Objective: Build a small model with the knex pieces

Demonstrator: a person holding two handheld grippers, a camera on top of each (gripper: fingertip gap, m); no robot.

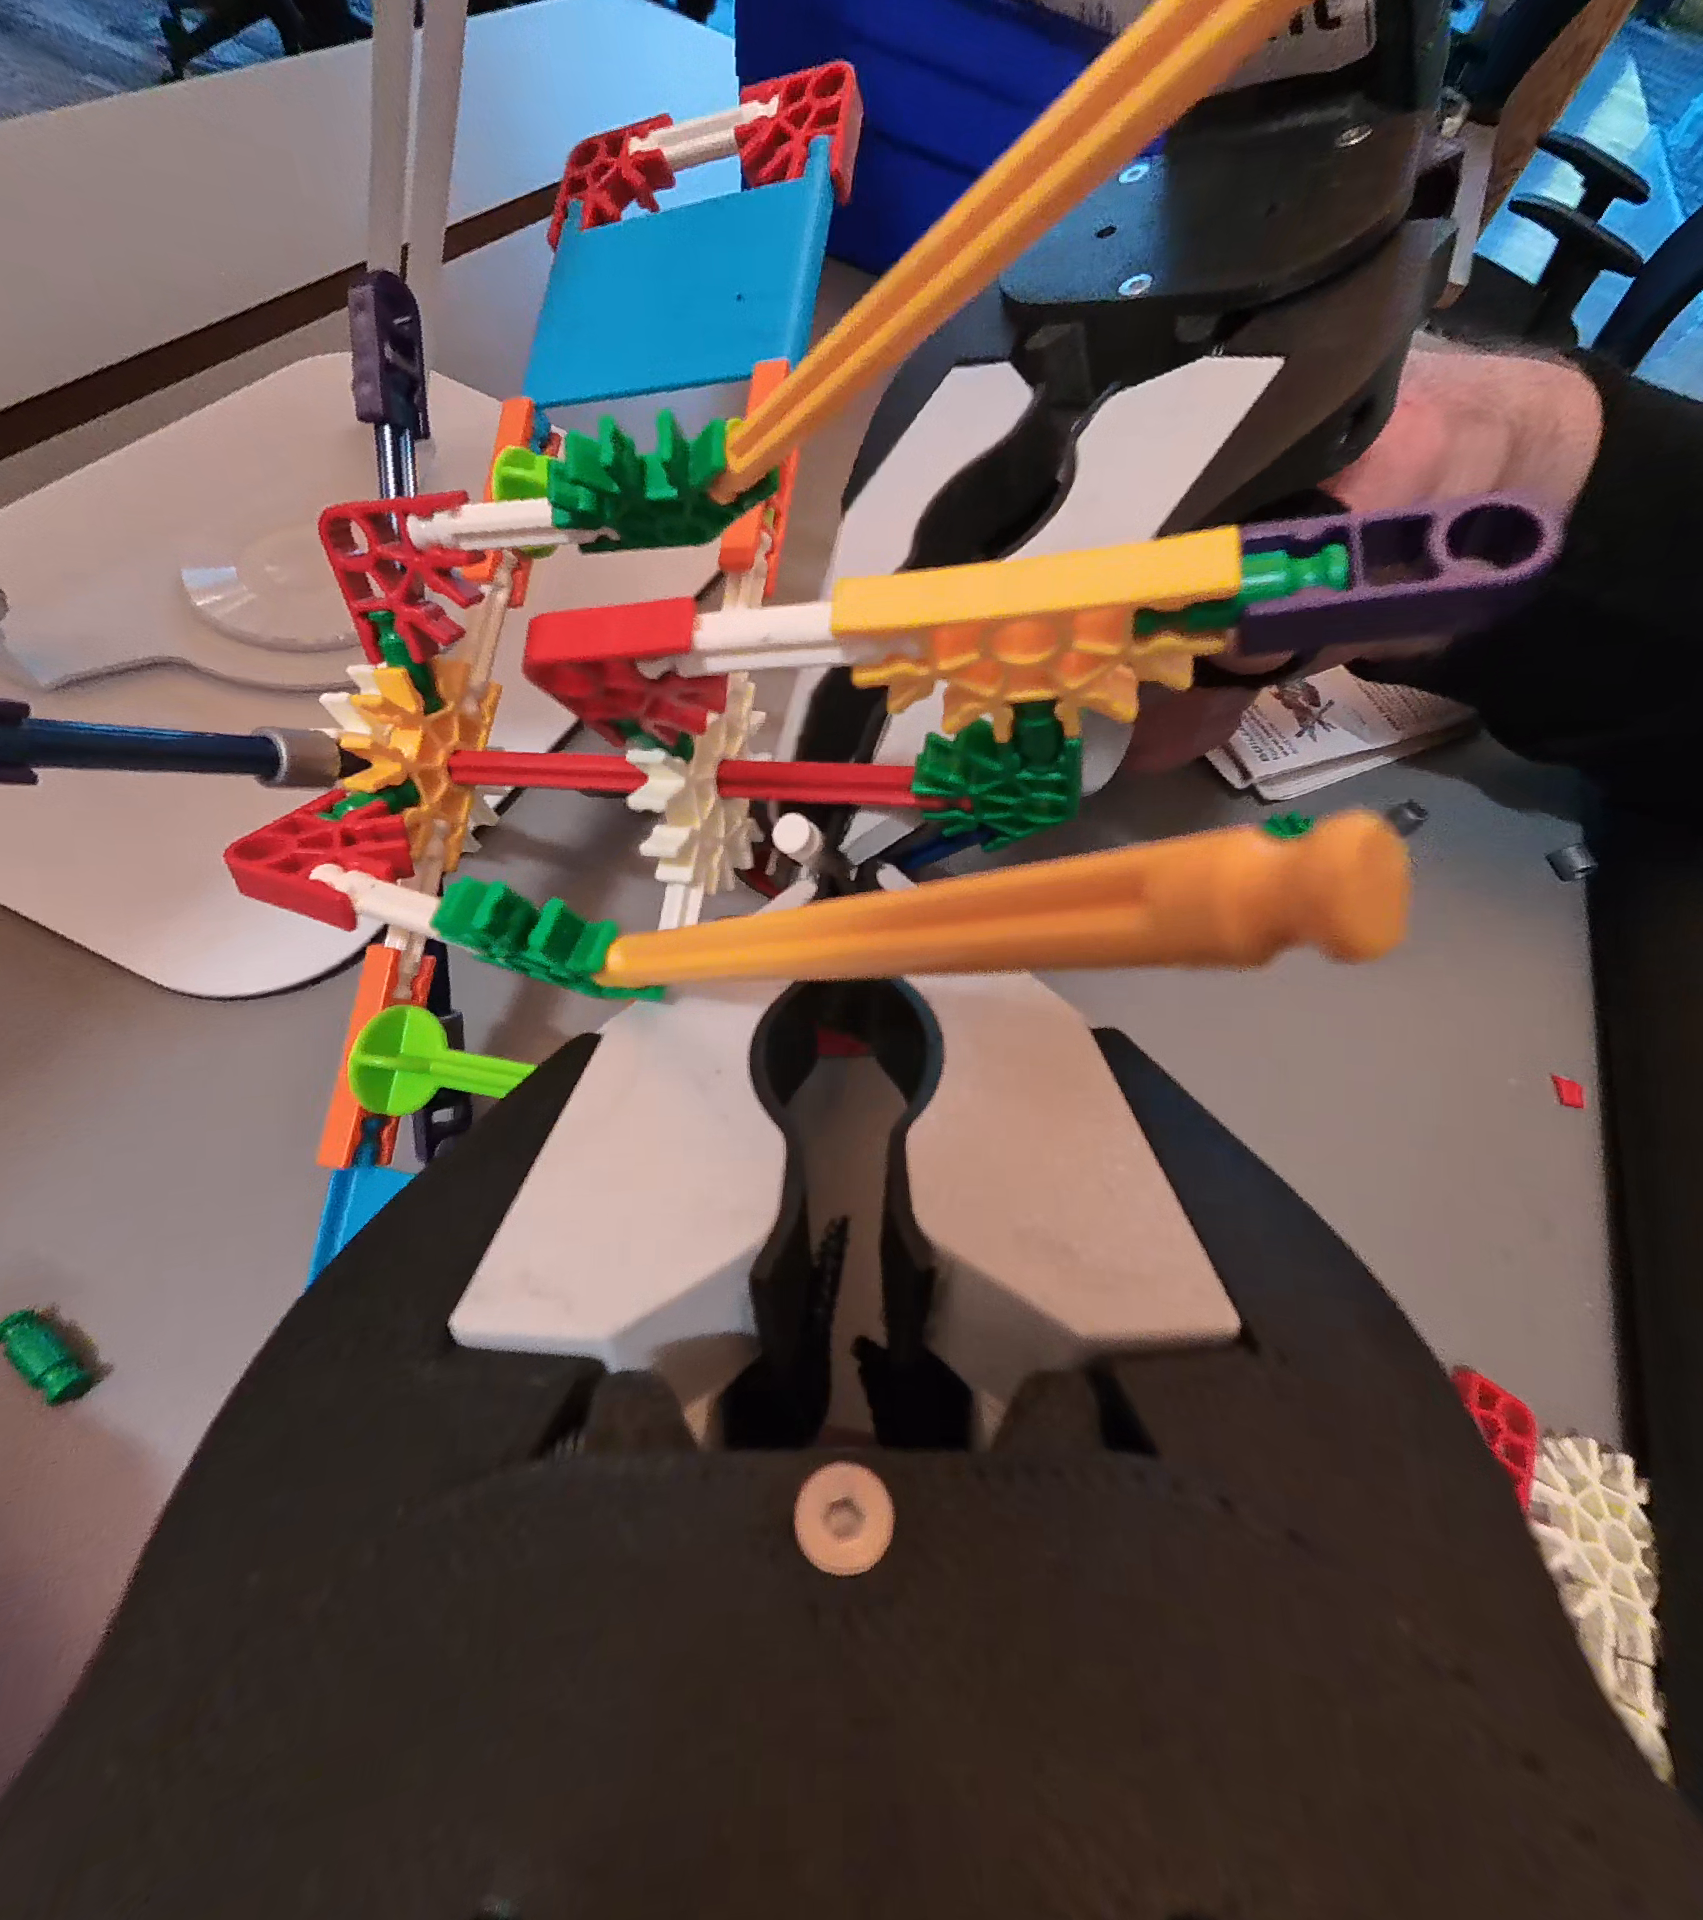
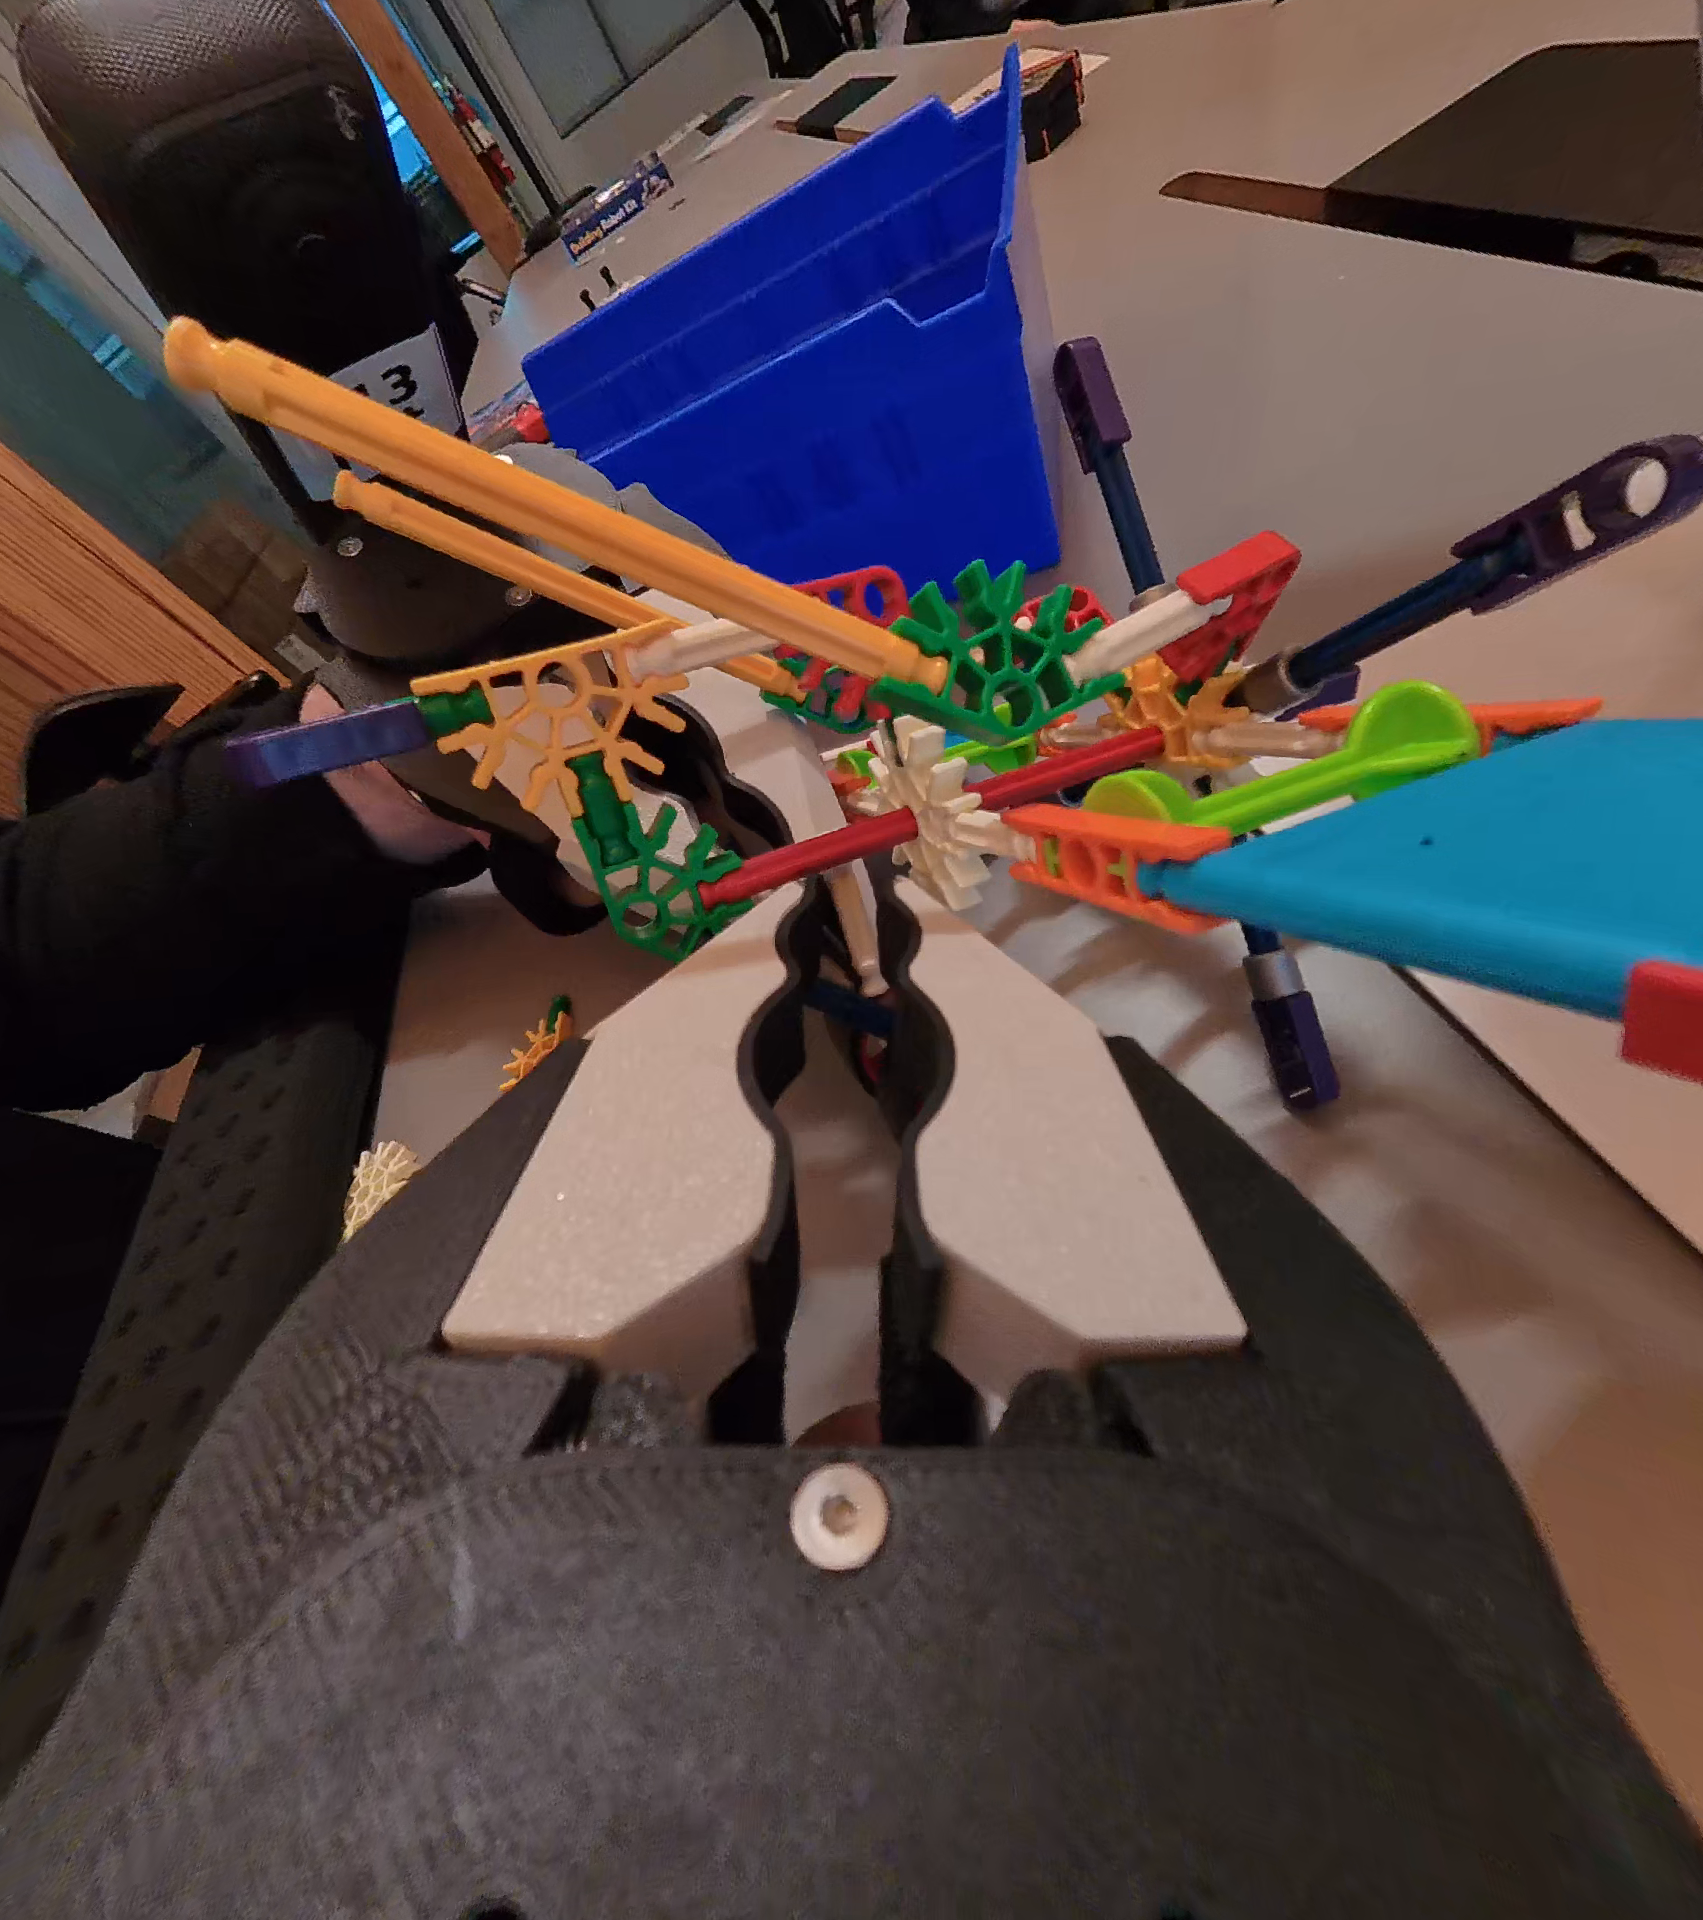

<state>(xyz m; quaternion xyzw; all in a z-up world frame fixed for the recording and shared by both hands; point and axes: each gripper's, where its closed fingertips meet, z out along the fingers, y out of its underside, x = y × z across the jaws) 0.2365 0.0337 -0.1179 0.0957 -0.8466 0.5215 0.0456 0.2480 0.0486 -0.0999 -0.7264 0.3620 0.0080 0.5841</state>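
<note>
A rod-and-connector toy model (image 1: 691, 774) is held above the grey table between both grippers. It has red, green, yellow and white connectors, long yellow rods (image 1: 1013, 914), a red centre rod and a light blue panel (image 1: 681, 291). My left gripper (image 1: 842, 1003) is shut on a low part of the model, under the yellow rod; the exact piece is hidden. My right gripper (image 2: 842, 920) is shut on a thin white rod (image 2: 862, 935) of the same model (image 2: 940, 800). The right gripper also shows in the left wrist view (image 1: 1086, 499), held by a gloved hand (image 1: 1470, 436).
A blue bin (image 2: 826, 416) stands behind the model. Loose pieces lie on the table: a green spacer (image 1: 47, 1356), white (image 1: 1595, 1558) and red (image 1: 1501, 1423) connectors, and a yellow connector (image 2: 535, 1044). A white stand base (image 1: 99, 644) is at left, a booklet (image 1: 1346, 727) at right.
</note>
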